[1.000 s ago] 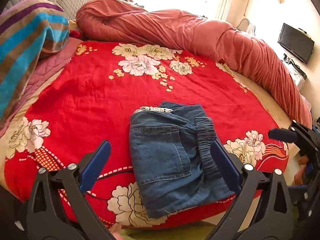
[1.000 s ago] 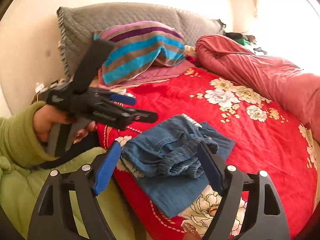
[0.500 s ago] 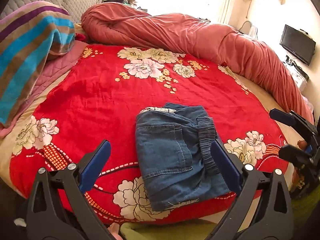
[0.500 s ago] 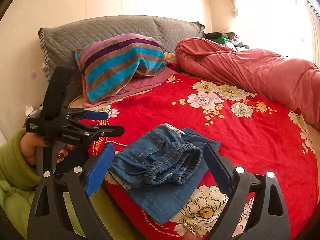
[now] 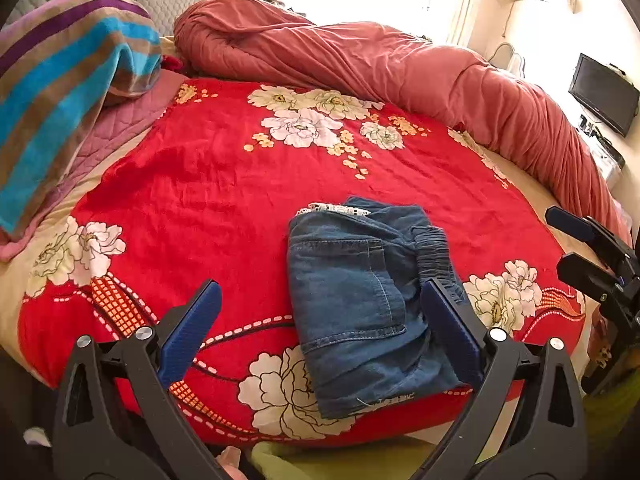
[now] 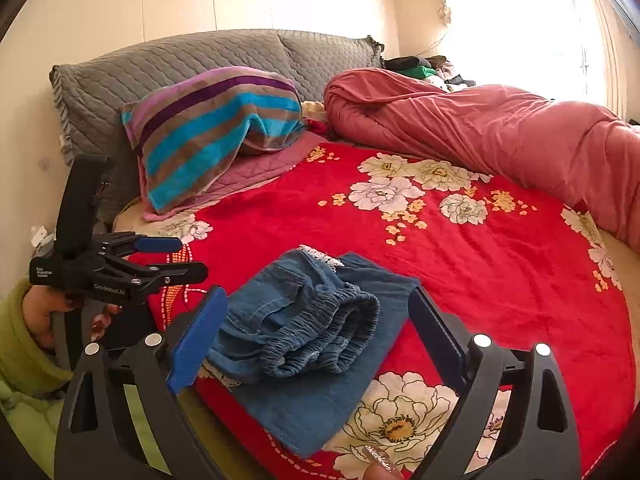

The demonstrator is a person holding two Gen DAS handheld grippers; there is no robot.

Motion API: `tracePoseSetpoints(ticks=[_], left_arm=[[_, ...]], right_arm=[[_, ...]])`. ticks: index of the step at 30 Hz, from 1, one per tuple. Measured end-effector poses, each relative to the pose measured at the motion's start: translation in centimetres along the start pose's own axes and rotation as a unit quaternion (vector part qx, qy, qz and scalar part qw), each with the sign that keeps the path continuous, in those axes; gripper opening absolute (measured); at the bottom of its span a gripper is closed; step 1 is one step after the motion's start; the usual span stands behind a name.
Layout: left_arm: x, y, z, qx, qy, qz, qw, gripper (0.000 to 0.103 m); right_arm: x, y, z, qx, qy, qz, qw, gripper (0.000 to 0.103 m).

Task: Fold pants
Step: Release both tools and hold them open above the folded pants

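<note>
We see the left tongs (image 5: 320, 336) tilted down over the near edge of the bed (image 5: 224, 208), jaws spread wide w/ nothing between the pads, clear of the fabric. In the right wrist view the same left tongs (image 6: 176, 258) sit at the left, gripped from below by a hand (image 6: 52, 312) in a green sleeve (image 6: 16, 344), pointing across toward the pants. The right tongs (image 6: 316, 336) also angle down, from the bed's near corner; jaws have just been opening and now stand wide, pads either side of the pants (image 6: 312, 332) as framed but not pressing on them, so nothing held. From the left wrist view the right tongs (image 5: 576, 248) show at the far right edge, off beside the bed. The pants (image 5: 368, 300) are blue denim, folded into a compact stack, lying flat near the front edge of the red floral blanket (image 5: 240, 184); a back pocket faces up, elastic waistband bunched along one side, a bit of white lace trim peeking out at the far end, lower layer sticking out past the upper fold. Striped pillow (image 6: 212, 132) and rolled pink duvet (image 6: 480, 128) are well apart from them, at the bed's far side.
</note>
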State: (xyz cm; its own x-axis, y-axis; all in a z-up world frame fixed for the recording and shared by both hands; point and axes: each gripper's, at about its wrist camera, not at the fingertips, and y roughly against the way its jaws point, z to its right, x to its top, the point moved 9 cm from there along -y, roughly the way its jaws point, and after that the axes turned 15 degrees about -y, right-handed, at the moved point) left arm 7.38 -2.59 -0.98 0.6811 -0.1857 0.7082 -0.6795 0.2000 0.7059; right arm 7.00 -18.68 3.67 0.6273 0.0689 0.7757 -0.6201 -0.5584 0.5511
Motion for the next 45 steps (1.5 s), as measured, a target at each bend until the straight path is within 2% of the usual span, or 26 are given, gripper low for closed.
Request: tracePoseSetpoints(ticks=[7,15,27,29,32,33,39,41,45], left_arm=[[-1.3,-1.0,-0.7,-0.001,0.008,-0.016,0.9998,0.093],[-3.1,-3.2,-1.5,-0.019,0.038,-0.041,0.9982,0.093],[-3.8,-4.3,0.1,-0.031,0.023,-0.055,0.9978,0.093],[-4.4,-5.2,0.2,-0.022,0.016,-0.067,0.9974,0.093],[-6.6,-7.2,0.6,-0.015,0.004,-0.117,0.9930,0.093],[-6.9,-7.4,0.7,-0.015,0.004,-0.121,0.9926,0.093],[-6.6,-6.5,0.7,-0.030,0.004,-0.114,0.9930,0.093],[-5.2,-5.2,0.2,-0.039,0.021,-0.083,0.9956,0.093],[-2.7,-3.8,-1.0,-0.022,0.029,-0.049,0.9982,0.093]], right_arm=[[-0.5,-1.0,1.0,-0.023,-0.014,-0.014,1.000,0.091],[-2.6,-3.9,5.1,-0.070,-0.075,-0.065,0.993,0.091],[-4.8,-5.2,7.0,-0.083,-0.104,-0.102,0.986,0.091],[-5.3,-5.6,7.2,-0.084,-0.109,-0.110,0.984,0.091],[-5.9,-6.0,7.6,-0.087,-0.118,-0.121,0.982,0.091],[-6.1,-6.1,7.7,-0.089,-0.120,-0.123,0.981,0.091],[-6.0,-6.0,8.1,-0.091,-0.126,-0.121,0.981,0.091],[-5.5,-5.8,8.2,-0.092,-0.123,-0.112,0.982,0.091],[-4.7,-5.7,8.5,-0.092,-0.132,-0.101,0.982,0.091]])
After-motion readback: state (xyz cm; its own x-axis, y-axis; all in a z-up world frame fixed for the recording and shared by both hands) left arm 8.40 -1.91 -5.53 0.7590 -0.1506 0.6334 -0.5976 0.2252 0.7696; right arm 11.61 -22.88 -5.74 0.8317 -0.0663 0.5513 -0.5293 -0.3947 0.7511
